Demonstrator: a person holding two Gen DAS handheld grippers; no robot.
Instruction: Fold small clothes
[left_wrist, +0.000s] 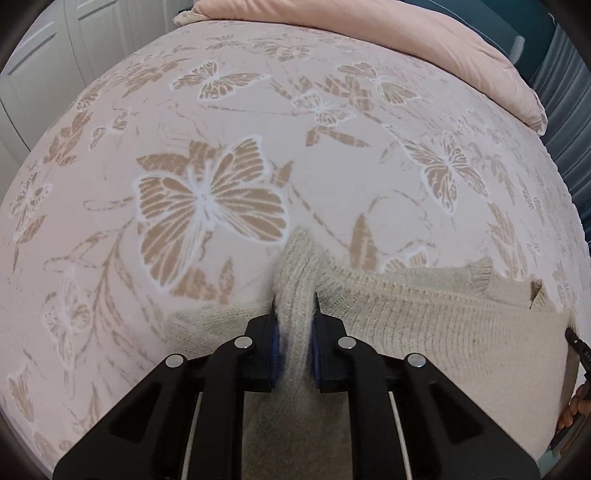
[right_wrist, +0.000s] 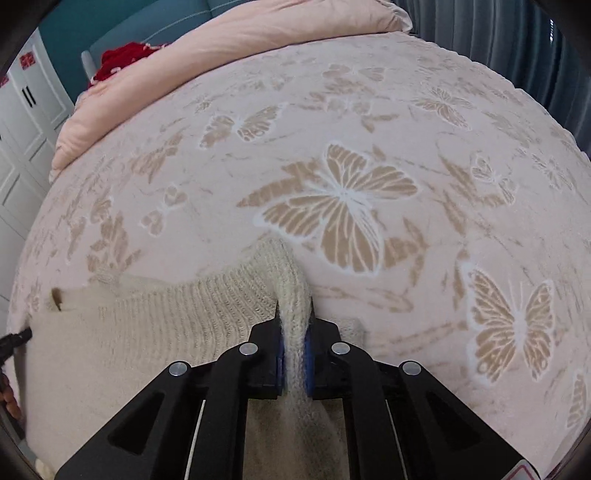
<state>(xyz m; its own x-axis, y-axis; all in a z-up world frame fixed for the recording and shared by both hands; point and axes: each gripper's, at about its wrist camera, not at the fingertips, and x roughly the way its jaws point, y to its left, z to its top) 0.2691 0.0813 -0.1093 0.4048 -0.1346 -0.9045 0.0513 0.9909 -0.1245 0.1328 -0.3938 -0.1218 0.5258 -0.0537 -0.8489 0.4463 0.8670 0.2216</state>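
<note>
A cream knitted sweater (left_wrist: 424, 325) is pinched at two points on a bed: the left gripper (left_wrist: 294, 306) is pressed together on a bunched fold of knit at one end, and the right gripper (right_wrist: 294, 310) is clamped the same way on a fold at the other end (right_wrist: 284, 280). Between the two grips the garment is seen stretched across the near edge of the bedspread (left_wrist: 221, 129), partly resting on it, with a ruffled edge (left_wrist: 480, 273) standing up near the middle. The tip of the opposite tool is glimpsed at the frame edge in each view.

The knit is judged soft, limp and light, with a fuzzy, stretchy rib that is likely to sag and drag between the holds; it is unlikely to slip from the pads, though loose loops could be snagged. Hold is best taken on doubled edges or corners, as here, rather than on a single layer.

The bedspread is pale pink, plush and patterned with large tan butterflies (right_wrist: 340, 206). A pink duvet (right_wrist: 229, 40) is folded along the far side, a red item (right_wrist: 122, 59) lies beyond it, and white cabinet doors (right_wrist: 22, 122), a teal wall and grey-blue curtains (left_wrist: 569, 122) are visible around the bed.
</note>
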